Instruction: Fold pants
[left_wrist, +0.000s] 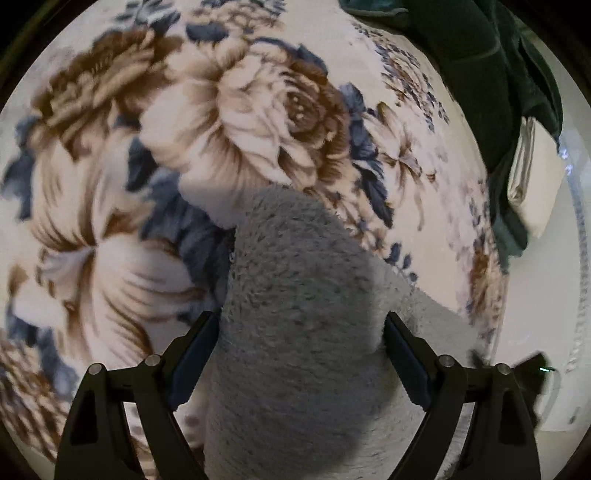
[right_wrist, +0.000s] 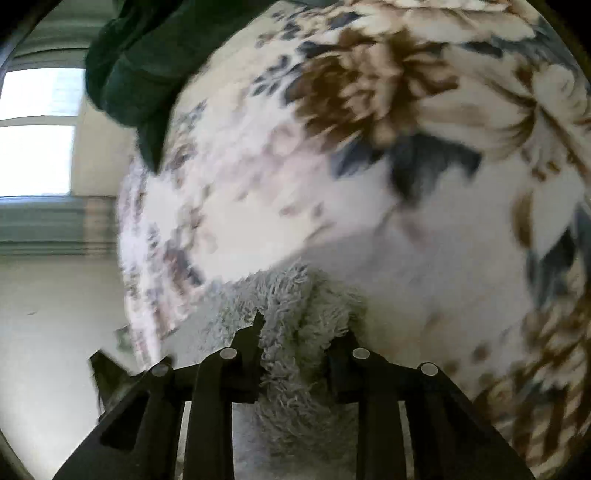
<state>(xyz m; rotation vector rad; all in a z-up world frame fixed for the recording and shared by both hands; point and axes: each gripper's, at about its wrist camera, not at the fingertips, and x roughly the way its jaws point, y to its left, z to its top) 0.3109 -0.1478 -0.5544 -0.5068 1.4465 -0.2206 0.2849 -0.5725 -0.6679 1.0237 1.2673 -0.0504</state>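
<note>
Both tongs hold grey fleece pants above a floral blanket.

The left tongs (left_wrist: 301, 332) stand wide around a thick bunch of the shaggy grey fleece pants (left_wrist: 295, 314); the right tongs (right_wrist: 304, 328) pinch a narrower fold. Lifted over the cream, brown and blue flowered blanket (left_wrist: 221, 110), the cloth looks soft, light, bulky and limp, so hems or waistband likely give the firmest hold.
</note>
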